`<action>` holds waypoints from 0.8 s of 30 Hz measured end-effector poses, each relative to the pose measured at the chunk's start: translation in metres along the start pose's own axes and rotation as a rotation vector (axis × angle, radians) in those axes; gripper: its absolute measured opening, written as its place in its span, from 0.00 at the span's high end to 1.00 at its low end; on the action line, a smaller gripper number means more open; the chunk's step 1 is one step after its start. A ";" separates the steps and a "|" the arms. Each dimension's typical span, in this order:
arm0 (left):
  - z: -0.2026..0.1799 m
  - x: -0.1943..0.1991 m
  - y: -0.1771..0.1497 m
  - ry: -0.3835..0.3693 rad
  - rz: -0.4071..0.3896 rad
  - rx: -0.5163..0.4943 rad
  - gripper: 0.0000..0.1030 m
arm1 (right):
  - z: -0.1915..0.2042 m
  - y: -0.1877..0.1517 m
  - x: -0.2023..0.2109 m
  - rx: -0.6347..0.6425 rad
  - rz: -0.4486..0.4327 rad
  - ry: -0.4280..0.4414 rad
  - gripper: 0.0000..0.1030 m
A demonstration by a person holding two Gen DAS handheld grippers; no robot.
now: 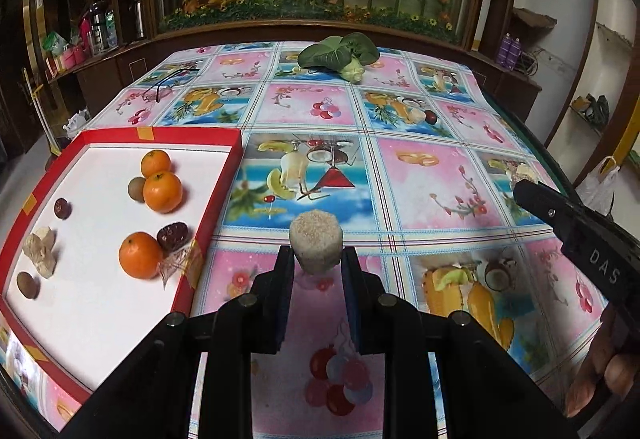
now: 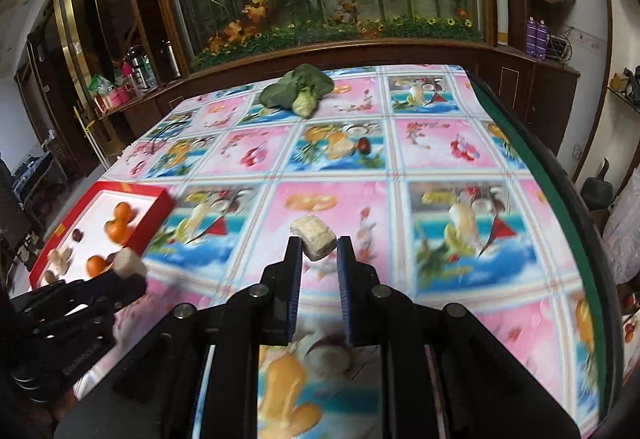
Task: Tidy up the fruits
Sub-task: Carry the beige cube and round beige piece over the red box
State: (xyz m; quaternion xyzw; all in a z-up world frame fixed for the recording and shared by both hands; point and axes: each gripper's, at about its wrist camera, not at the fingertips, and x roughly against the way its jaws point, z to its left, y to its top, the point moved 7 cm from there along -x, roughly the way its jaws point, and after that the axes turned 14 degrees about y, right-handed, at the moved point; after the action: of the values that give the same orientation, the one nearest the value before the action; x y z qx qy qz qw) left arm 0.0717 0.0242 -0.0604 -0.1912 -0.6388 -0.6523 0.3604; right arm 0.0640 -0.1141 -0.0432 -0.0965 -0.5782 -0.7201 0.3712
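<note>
My left gripper [image 1: 317, 259] is shut on a beige round cake-like piece [image 1: 316, 241], held above the tablecloth just right of the red tray [image 1: 218, 195]. The tray holds three oranges [image 1: 162, 191], a kiwi [image 1: 137, 189], dark dates [image 1: 173, 235] and pale lumps [image 1: 40, 253]. My right gripper [image 2: 319, 251] is shut on a beige, flatter cake-like piece [image 2: 314, 237] over the middle of the table. In the right wrist view the left gripper [image 2: 120, 279] with its piece [image 2: 130, 263] sits at the tray's [image 2: 160, 215] near corner. The right gripper's finger [image 1: 560, 215] shows in the left wrist view.
A leafy green vegetable [image 1: 340, 55] lies at the far middle of the table and also shows in the right wrist view [image 2: 298, 89]. A black cord [image 1: 168, 83] lies at the far left. The table's right edge [image 2: 560, 199] is dark green. A wooden cabinet with plants stands behind.
</note>
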 end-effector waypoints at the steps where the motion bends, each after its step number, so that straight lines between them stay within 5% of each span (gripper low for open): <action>1: 0.001 0.000 -0.001 -0.002 0.000 0.003 0.78 | 0.004 -0.004 0.001 0.010 -0.012 -0.011 0.82; 10: 0.007 0.004 -0.005 0.017 -0.068 0.020 0.78 | 0.019 -0.017 -0.002 0.030 -0.064 -0.017 0.82; 24: 0.005 0.001 -0.008 0.016 -0.049 0.007 0.78 | 0.023 -0.019 -0.005 0.043 -0.077 0.019 0.82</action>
State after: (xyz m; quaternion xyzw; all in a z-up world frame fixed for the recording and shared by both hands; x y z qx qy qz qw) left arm 0.0639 0.0285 -0.0646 -0.1691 -0.6426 -0.6602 0.3503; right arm 0.0486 -0.0906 -0.0529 -0.0594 -0.5934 -0.7221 0.3506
